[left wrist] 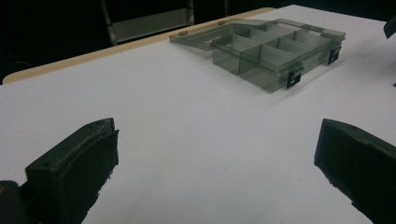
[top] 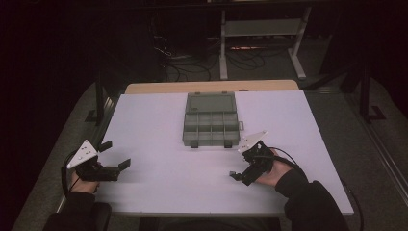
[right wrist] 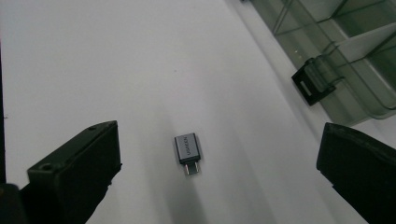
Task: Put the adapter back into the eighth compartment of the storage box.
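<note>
A small grey USB adapter (right wrist: 187,151) lies flat on the white table (top: 163,183), its plug end pointing toward me in the right gripper view. My right gripper (right wrist: 219,163) hovers over it, open, with the adapter between the wide-spread jaws but untouched. A smoky translucent compartment box (top: 211,124) stands open at the table's middle back, lid laid flat behind it; its front latch (right wrist: 313,84) is just beyond the right jaw. My left gripper (top: 115,154) rests at the table's left edge, open and holding nothing, facing the box (left wrist: 275,51).
A wooden tabletop edge (top: 211,86) shows behind the white sheet. Beyond it, cables (top: 192,62) lie on the dark floor beside a grey metal stand (top: 260,29). The box compartments look empty. Bare white surface spreads between the two grippers.
</note>
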